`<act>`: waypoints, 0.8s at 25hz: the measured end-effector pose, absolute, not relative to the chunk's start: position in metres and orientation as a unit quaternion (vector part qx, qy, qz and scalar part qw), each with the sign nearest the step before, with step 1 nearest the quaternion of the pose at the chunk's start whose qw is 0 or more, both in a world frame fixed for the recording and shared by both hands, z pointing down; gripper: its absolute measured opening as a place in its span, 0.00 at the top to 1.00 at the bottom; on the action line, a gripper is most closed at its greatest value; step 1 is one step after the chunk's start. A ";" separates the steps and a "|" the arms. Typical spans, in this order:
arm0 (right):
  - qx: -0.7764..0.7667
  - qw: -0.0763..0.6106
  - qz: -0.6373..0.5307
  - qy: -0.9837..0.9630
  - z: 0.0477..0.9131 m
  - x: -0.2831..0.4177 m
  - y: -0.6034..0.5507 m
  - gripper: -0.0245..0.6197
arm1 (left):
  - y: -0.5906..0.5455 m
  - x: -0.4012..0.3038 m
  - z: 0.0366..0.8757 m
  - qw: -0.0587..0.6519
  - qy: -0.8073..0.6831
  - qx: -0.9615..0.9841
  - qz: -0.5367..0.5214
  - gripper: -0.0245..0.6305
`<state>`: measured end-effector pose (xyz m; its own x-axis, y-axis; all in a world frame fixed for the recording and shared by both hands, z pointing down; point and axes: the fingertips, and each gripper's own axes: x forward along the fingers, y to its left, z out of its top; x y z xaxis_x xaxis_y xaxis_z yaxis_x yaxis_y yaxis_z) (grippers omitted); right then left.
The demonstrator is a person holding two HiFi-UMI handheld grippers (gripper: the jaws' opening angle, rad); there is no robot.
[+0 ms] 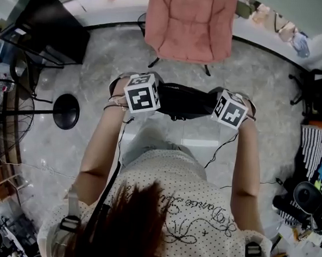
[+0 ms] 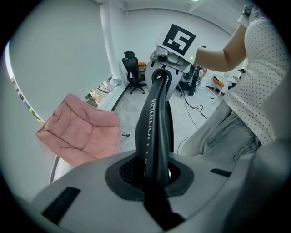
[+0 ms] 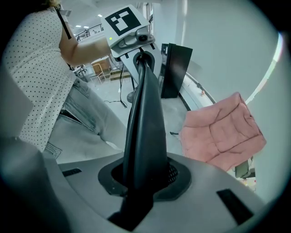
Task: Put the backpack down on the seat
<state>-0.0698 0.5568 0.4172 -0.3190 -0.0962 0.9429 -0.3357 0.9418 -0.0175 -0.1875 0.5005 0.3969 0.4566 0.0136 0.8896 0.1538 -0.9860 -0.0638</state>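
A black backpack [image 1: 183, 101] hangs stretched between my two grippers at waist height, above the floor. My left gripper [image 1: 142, 93] is shut on the backpack's left edge; in the left gripper view the black fabric [image 2: 156, 136] runs out from the jaws toward the other gripper. My right gripper [image 1: 229, 109] is shut on the right edge, the black fabric [image 3: 143, 132] filling its jaws. The pink cushioned chair [image 1: 190, 24] stands ahead of the backpack, its seat bare, also seen as the pink chair [image 2: 79, 134] and the pink chair [image 3: 223, 132].
A black panel [image 1: 45, 26] stands at the far left beside a fan with a round black base [image 1: 66, 111]. Cluttered shelves and gear [image 1: 314, 162] line the right side. A black office chair [image 2: 133, 70] stands by the far wall. Cables [image 1: 225, 151] trail on the marble floor.
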 end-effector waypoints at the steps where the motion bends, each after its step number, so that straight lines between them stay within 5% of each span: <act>1: 0.134 0.568 0.110 -0.805 0.419 -0.070 0.546 0.83 | 0.489 -0.187 0.398 0.066 -0.055 -0.851 -0.519 0.89; 20: 0.101 0.575 0.124 -0.802 0.430 -0.042 0.388 0.83 | 0.327 -0.157 0.412 0.038 -0.062 -0.847 -0.527 0.89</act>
